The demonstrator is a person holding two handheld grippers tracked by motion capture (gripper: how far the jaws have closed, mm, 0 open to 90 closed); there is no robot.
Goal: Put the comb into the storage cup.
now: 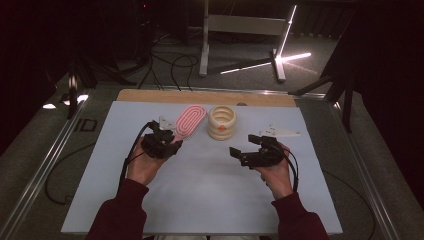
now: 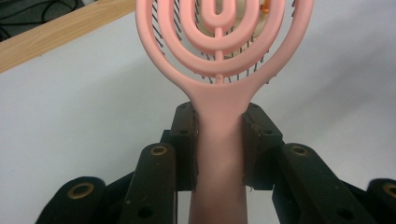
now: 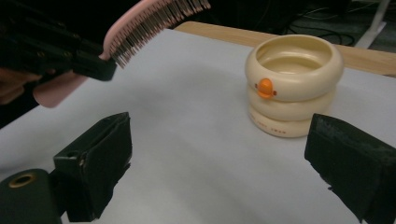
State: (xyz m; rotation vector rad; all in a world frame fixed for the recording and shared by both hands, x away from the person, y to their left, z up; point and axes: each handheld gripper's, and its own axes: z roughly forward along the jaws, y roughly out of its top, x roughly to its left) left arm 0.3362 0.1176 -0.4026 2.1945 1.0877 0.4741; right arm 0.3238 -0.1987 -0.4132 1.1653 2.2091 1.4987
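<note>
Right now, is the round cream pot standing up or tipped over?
Standing up. The cream pot sits flat on the table with its open mouth facing up, and its stacked rings look level. It looks empty inside.

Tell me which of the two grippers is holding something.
The left gripper: its jaws clamp the pink hairbrush by the handle. The right gripper stands open, facing the cream ringed container.

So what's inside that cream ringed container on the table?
The cream ringed container looks empty as far as its inner wall shows in the right gripper view; its rim hides the bottom.
</note>
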